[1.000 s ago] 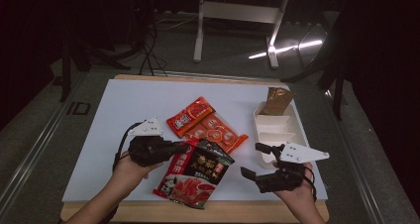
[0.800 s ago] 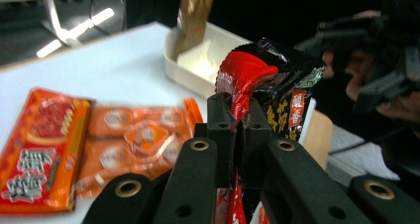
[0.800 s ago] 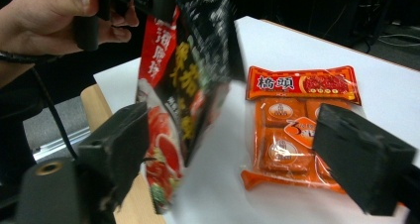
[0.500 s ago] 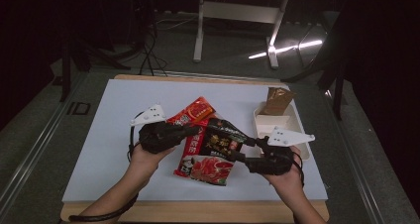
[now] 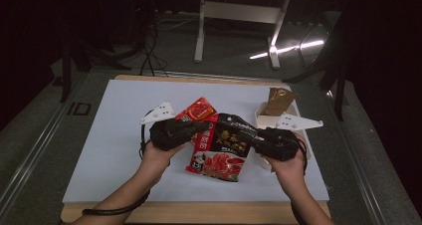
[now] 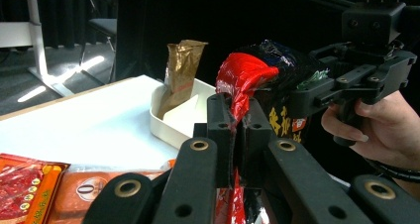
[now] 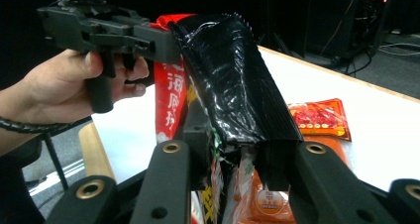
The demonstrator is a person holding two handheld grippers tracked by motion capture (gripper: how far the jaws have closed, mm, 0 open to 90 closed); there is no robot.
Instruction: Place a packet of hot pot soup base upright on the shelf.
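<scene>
Above the white mat's (image 5: 114, 150) middle, a red-and-black pouch (image 5: 221, 145) hangs between both hands; the left gripper (image 5: 201, 128) is clamped on its nine-o'clock edge; the right gripper (image 5: 255, 137), jaws just closing, pinches the three-o'clock edge; its long axis runs twelve to six; the tray (image 5: 263, 119) lies toward two o'clock, nearer the right hand.

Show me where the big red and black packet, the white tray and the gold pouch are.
big red and black packet (image 5: 221, 153): high view, printed front.
white tray (image 6: 171, 127): left gripper view, near wall.
gold pouch (image 6: 181, 68): left gripper view, crinkled upper half.
</scene>
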